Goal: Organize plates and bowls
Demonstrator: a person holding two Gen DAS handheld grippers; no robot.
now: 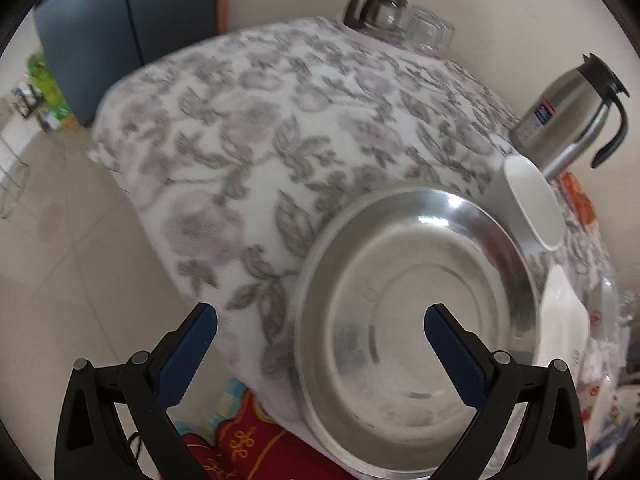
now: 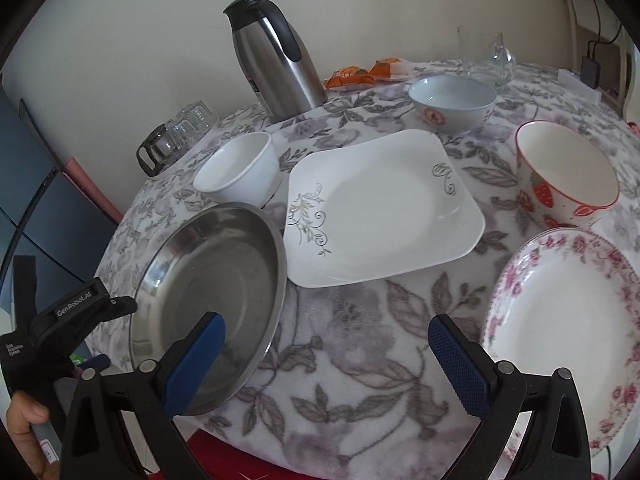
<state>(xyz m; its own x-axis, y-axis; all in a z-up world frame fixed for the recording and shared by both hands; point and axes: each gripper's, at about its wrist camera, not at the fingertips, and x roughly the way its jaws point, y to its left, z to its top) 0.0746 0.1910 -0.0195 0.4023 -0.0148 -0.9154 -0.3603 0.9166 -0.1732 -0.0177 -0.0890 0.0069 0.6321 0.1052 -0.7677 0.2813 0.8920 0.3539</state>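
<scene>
Both claws released: left claw (image 1: 320, 320) over steel plate (image 1: 416, 332); right claw (image 2: 326, 330) above tabletop (image 2: 352, 344). White bowl (image 2: 240, 174), square plate (image 2: 380, 208), thermos (image 2: 276, 56) crowd behind.

A home dining table (image 2: 360, 340) with floral cloth, thermos jug (image 2: 276, 56), crockery.

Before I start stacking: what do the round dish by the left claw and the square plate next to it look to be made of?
Round dish: looks like stainless steel, with a bright reflective rim and a duller, brushed-looking floor carrying concentric rings.
Square plate: probably glazed ceramic or porcelain, glossy white with grey scroll decoration at two corners; opal glass can't be ruled out.
</scene>
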